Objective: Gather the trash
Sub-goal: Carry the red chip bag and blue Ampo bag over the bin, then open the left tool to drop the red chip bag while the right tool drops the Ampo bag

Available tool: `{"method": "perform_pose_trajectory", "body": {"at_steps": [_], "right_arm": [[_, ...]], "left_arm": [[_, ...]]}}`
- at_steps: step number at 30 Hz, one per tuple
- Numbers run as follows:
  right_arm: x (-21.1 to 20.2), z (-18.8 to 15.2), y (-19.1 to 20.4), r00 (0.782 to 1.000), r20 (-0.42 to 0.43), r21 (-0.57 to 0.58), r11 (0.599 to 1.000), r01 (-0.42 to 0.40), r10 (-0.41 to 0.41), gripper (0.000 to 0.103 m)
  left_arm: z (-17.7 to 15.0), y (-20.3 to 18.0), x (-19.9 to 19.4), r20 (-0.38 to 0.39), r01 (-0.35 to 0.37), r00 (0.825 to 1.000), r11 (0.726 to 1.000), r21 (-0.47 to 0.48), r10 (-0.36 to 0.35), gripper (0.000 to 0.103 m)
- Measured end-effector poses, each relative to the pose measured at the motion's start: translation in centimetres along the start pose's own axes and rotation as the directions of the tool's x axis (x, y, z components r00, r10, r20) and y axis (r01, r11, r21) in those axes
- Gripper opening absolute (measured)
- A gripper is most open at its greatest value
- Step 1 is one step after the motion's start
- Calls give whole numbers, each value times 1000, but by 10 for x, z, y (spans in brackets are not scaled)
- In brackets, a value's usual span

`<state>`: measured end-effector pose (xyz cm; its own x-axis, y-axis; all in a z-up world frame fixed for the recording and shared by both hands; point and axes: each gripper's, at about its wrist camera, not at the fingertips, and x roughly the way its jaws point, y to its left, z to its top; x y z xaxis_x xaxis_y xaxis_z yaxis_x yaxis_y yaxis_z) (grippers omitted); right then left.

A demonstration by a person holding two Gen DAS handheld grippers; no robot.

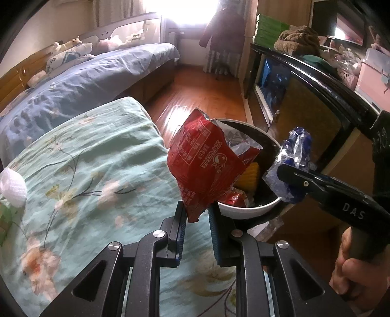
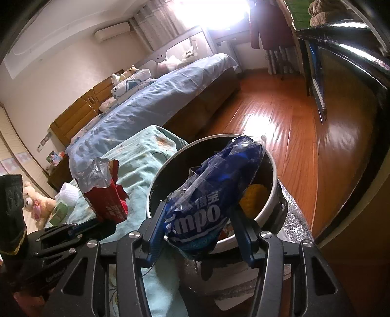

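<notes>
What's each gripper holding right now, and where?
Left gripper: red snack bag, by its bottom edge. Right gripper: blue plastic wrapper, around its lower end.

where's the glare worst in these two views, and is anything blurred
Left wrist view: the window is blown out white, and the floor carries a bright reflection. Right wrist view: the same window washes out, with glare on the floorboards. The red wrapper and blue wrapper stay sharp.

"mpo" on blue wrapper (image 2: 207, 207); "DAS", perhaps partial, on right gripper (image 1: 292, 180).
</notes>
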<state>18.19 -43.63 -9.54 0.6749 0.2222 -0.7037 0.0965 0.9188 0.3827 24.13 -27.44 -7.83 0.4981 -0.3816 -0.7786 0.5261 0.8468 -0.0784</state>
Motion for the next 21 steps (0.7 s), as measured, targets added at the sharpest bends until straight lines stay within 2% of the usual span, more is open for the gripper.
{"method": "perform_pose_trajectory", "body": {"at_steps": [21], "right_arm": [[19, 14, -13, 999, -30, -22, 999, 34, -35, 55]], "left_arm": [[14, -14, 23, -2, -9, 1000, 1000, 13, 9, 18]]}}
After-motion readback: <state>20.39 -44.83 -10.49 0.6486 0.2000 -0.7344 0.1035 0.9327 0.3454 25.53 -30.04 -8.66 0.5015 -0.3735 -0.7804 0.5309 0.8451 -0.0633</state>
